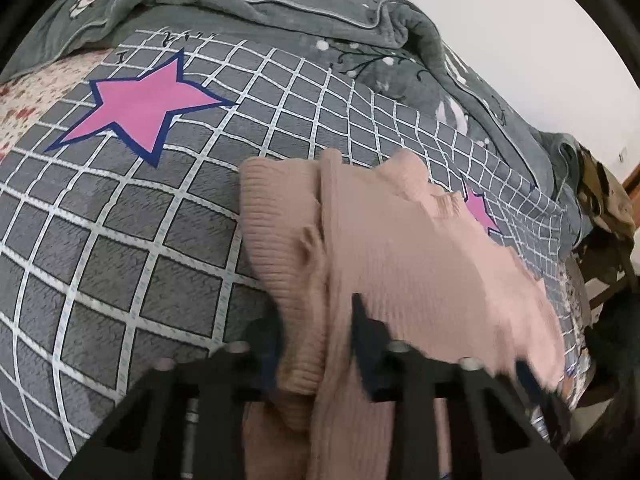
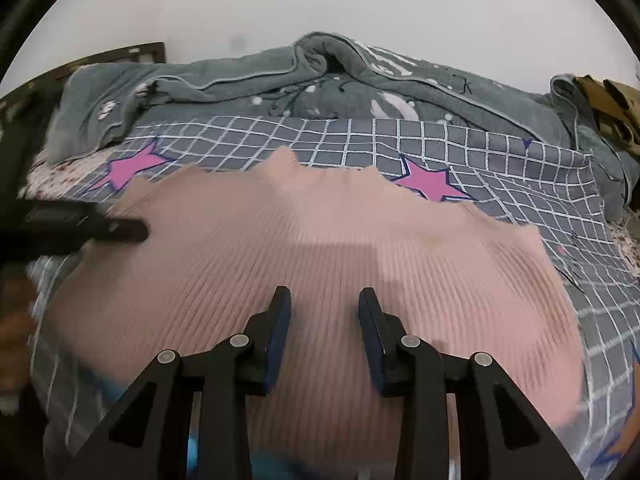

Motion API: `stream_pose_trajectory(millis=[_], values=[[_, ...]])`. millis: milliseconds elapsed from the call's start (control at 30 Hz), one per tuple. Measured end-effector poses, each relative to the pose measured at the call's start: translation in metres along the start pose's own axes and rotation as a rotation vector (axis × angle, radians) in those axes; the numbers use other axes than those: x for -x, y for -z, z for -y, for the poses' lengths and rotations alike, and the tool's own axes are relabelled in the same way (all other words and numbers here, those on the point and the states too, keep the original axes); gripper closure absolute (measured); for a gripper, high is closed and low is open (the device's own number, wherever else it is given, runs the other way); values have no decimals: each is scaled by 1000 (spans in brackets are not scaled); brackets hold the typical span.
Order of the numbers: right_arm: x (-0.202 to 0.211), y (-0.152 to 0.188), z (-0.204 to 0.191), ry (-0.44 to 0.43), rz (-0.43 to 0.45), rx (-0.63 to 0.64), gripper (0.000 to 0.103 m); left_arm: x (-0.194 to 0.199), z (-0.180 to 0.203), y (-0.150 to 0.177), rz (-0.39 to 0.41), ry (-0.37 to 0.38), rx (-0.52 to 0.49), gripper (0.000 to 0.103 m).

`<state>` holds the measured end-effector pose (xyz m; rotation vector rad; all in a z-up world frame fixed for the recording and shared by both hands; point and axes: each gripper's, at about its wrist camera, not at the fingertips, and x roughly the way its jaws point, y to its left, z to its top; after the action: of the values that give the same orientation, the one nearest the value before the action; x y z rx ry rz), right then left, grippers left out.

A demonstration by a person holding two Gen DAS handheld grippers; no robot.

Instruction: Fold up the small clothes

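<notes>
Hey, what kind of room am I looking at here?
Most likely a bedroom: a bed with a grey checked bedsheet printed with pink stars, a rumpled grey-green quilt along the wall, and a pink ribbed sweater spread on top.

A knit garment (image 2: 320, 248) lies spread on the checked sheet (image 2: 500, 160) of a bed, near its front edge. Behind it a rumpled blanket (image 2: 280, 80) runs along the wall (image 2: 320, 0). Far right, seemingly a bag (image 2: 612, 100).
</notes>
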<state>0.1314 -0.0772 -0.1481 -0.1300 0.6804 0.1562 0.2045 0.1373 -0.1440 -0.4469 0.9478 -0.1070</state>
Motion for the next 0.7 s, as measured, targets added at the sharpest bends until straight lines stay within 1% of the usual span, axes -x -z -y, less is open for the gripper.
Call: stream_pose_trajectory(millis=[67,167,200,233,300,400,467,533,633,700], values=[[9,12,0,-25,-30,14,68,4,4,-3,-8,-12,16,80],[23,25,11,-95,-55,-1,68,16,14,-9,-4,-21,41,81],[29,26,15,-115,-51,-9,68,21,19,-10,1,-18,46,81],[39,27,24,-155,-40,-28,68,30,27,-13,9,-13,53,81],[57,27,43,-197,-12,-60,68,43,43,-18,21,-1,57,81],[77,25,71,-192,36,-94,68,57,77,-24,41,0,23,81],[84,25,89,-176,51,-121,68,65,107,-25,53,-11,-13,81],[91,26,114,-164,57,-171,68,67,135,-25,52,0,-38,82],[100,31,151,-153,68,-244,68,59,186,-19,23,49,-68,82],[108,37,173,-136,76,-277,68,48,211,-11,6,63,-96,82]])
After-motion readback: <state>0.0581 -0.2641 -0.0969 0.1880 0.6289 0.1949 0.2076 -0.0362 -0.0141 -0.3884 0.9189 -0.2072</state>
